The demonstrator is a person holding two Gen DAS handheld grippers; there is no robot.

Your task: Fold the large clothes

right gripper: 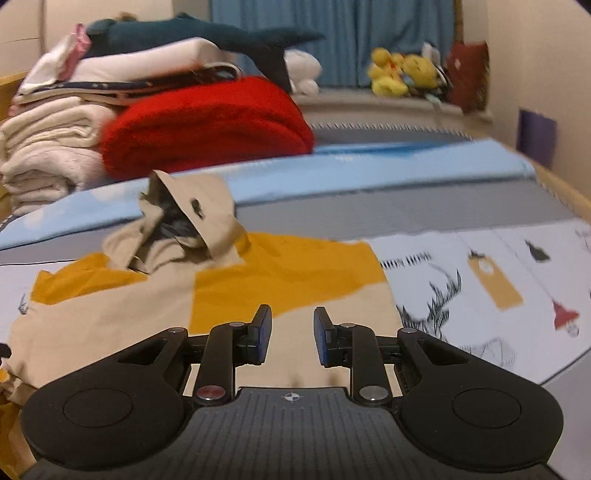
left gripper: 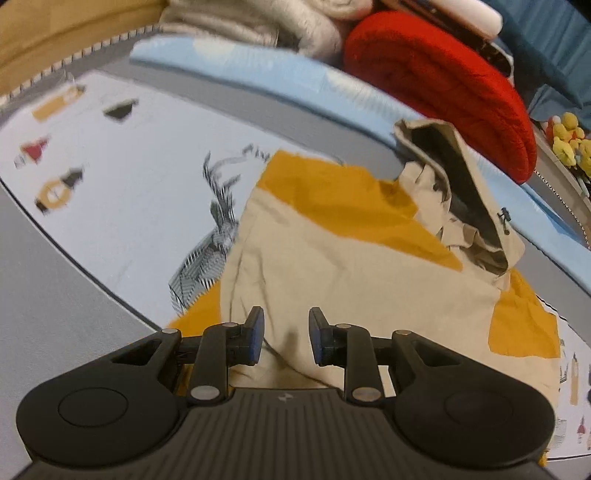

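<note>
beige and mustard cloth fills the middle of both views: a hooded jacket (left gripper: 362,266) lying on a pale printed bedsheet (left gripper: 122,192), its body spread fairly flat and its hood (left gripper: 461,184) bunched and standing up at about one o'clock in the left wrist view, at about ten o'clock in the right wrist view (right gripper: 192,218).

left gripper (left gripper: 285,338) hangs over the jacket's near beige part at six o'clock, jaws parted with a clear gap and nothing between the pads; the cloth shows through the gap below them. right gripper (right gripper: 291,336) is the same: partly open, empty, above the beige and mustard panels.

beyond the jacket a light blue band of bedding (right gripper: 369,162) crosses the bed. a folded red blanket (right gripper: 207,125) sits at eleven o'clock in the right wrist view, beside a stack of cream folded towels (right gripper: 48,147) at nine o'clock. yellow plush toys (right gripper: 402,74) rest on a ledge at one o'clock, before a blue curtain (right gripper: 332,33).
</note>
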